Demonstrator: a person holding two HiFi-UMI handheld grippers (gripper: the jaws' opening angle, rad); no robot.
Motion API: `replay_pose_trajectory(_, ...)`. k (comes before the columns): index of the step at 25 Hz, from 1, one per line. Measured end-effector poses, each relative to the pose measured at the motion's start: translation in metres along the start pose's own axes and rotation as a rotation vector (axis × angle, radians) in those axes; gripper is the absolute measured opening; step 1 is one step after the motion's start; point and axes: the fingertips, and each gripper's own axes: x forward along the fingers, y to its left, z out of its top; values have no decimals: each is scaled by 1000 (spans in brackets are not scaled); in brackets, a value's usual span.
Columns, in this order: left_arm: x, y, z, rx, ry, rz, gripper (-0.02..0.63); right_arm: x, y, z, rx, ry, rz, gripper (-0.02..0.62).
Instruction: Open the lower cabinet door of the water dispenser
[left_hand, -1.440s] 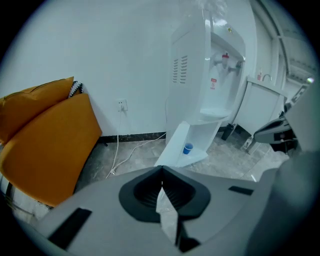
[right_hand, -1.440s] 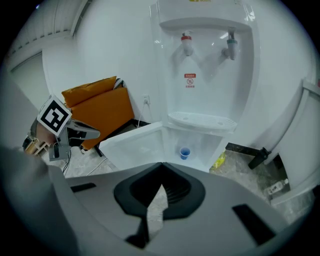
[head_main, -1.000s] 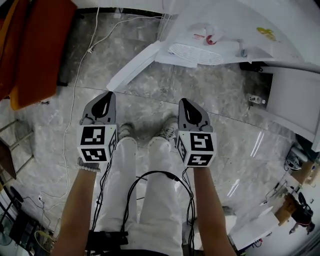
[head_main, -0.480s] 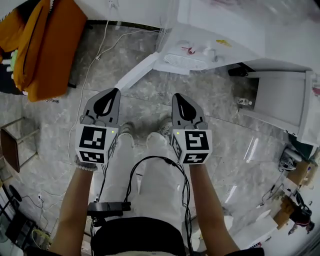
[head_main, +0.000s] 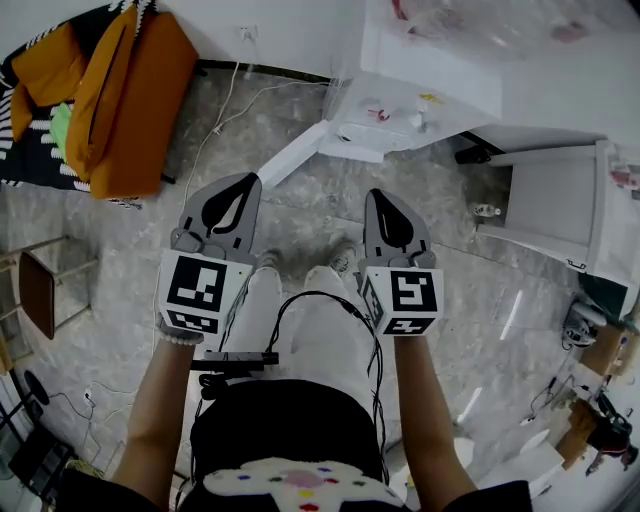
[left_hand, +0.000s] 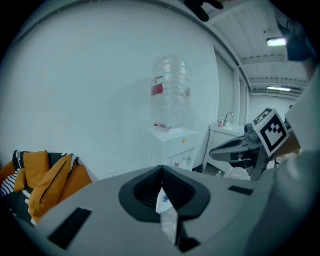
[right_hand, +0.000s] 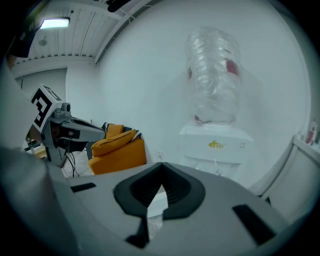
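**Door looks open already**

The left gripper and right gripper are both clenched on nothing. The water dispenser stands at 1 o'clock. Its lower cabinet door seems swung out, so little remains.

The person has stood up taller. The left gripper and the right gripper have both gone up from the floor in front of the water dispenser. More of the orange chair, left of the water dispenser, shows now.
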Motion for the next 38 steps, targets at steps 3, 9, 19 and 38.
replay_pose_trajectory(3,-18,-2,21,20,-43,-8,12,-19,4,19,-6,-29,-13,5)
replay_pose_trajectory(9,-49,-3,55,32,-124,-12,12,-58,10,55,-30,-96,-51,5)
replay_pose_trajectory(19,-84,-6,95,82,-226,-45,12,-95,23,93,-51,-202,-98,5)
replay_pose_trajectory(38,-109,21,104,56,-273,-7,12,-105,52,117,-82,-218,-100,5)
